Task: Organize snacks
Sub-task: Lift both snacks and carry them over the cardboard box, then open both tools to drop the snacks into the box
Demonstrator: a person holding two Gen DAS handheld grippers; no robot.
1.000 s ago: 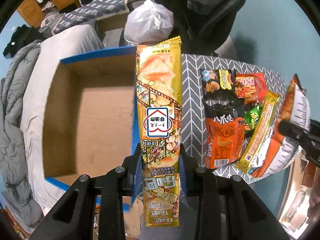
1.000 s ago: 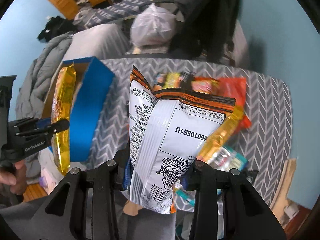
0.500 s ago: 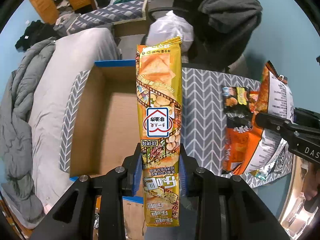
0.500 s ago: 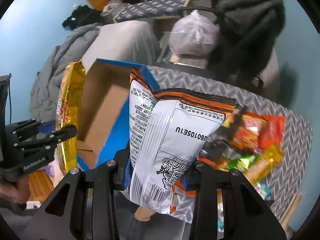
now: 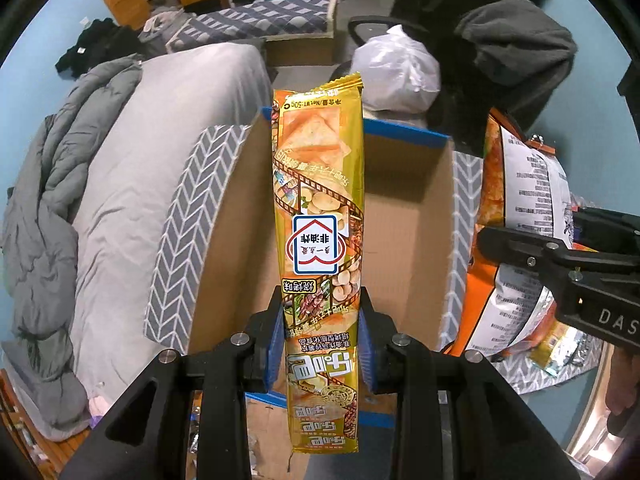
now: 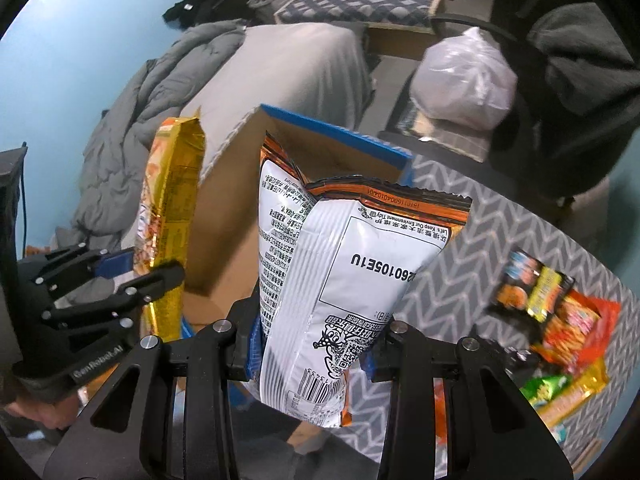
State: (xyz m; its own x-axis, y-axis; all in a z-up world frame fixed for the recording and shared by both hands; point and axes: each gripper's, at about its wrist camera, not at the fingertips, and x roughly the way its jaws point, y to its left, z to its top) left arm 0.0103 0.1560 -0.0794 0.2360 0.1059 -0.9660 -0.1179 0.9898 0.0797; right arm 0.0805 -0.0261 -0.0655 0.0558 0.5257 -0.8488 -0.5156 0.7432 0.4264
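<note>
Both grippers have swung toward the cardboard box (image 5: 400, 240) since a second ago, so its open inside now fills the space behind the two held packets and the snack pile (image 6: 560, 320) sits well off to the right of the box. The left gripper (image 5: 320, 344) is clamped on a long gold cracker packet (image 5: 318, 216), its blue pads pressing the packet's lower part from both sides. That packet stands upright, long axis vertical, with its print upside down: "Net WT: 50g" reads at the top edge, and a white house-shaped badge with Chinese characters sits at mid-length. It hangs in front of the box opening. The right gripper (image 6: 312, 344) is clenched on a white and orange chip bag (image 6: 340, 280), also upright with its sealed edge on top and its barcode at the bottom. Its back panel faces the camera, showing "Let's Keep Our Environment Tidy" and a stamped code ending "105E1U", all inverted. The box has blue edges and rests on a grey herringbone cloth (image 6: 460, 280).
</note>
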